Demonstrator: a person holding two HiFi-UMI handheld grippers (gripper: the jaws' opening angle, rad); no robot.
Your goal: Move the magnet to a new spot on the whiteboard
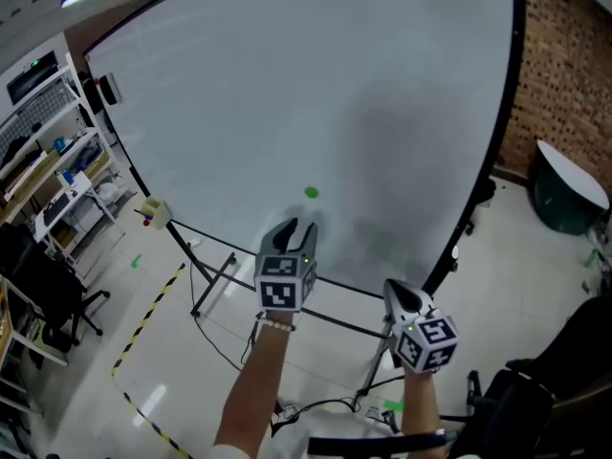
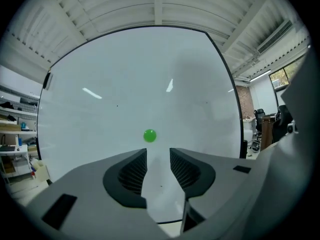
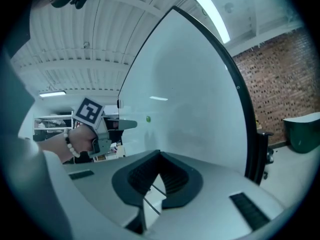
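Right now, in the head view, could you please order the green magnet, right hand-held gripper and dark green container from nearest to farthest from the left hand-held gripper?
1. Green magnet: on the whiteboard, just ahead.
2. Right hand-held gripper: to the right, lower in view.
3. Dark green container: far right, past the whiteboard's edge.

white metal shelf rack (image 1: 57, 161) with clutter far left, black office chair (image 1: 57, 299) below it. yellow-and-black striped floor tape (image 1: 148, 318), thin black cable (image 1: 215, 338) nearby. red brick wall (image 1: 564, 65) right, dark green white-topped tub (image 1: 564, 194) beside it.
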